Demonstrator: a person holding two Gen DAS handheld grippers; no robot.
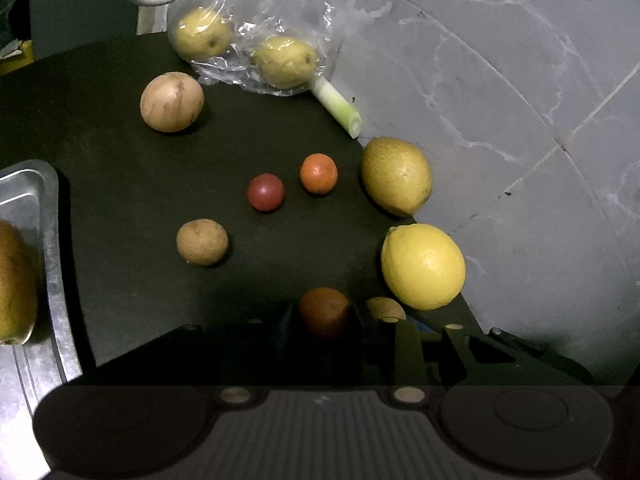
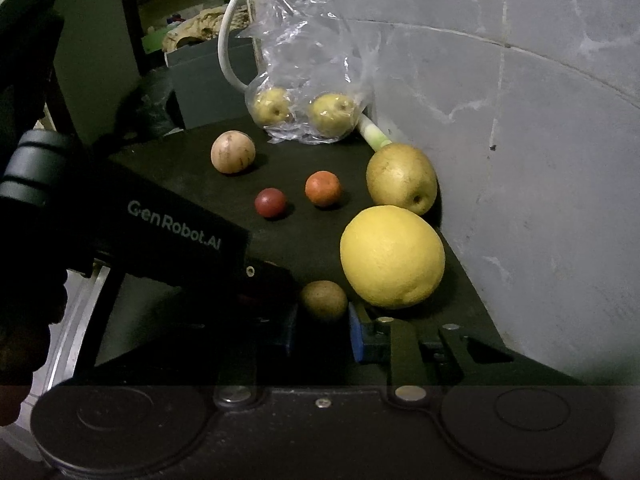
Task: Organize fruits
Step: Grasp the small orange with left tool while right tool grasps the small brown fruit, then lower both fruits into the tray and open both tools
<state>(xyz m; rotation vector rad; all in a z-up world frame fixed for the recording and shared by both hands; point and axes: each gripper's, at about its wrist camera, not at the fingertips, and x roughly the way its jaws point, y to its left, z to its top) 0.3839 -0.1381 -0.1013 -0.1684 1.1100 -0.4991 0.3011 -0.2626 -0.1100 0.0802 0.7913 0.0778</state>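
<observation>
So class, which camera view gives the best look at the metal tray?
The left wrist view. The metal tray shows its rim and shiny floor at the left edge, with a yellow-green fruit lying in it. The right wrist view shows only a sliver of its rim, mostly hidden behind the other dark handheld device.

The left tongs (image 1: 325, 316) close around an orange fruit (image 1: 324, 310) (lemon (image 1: 423, 266) just beside).

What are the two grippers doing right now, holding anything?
Left gripper: fingers on either side of a small orange fruit; grip cannot be told.
Right gripper: open around a small brown fruit, not clamped.
</observation>
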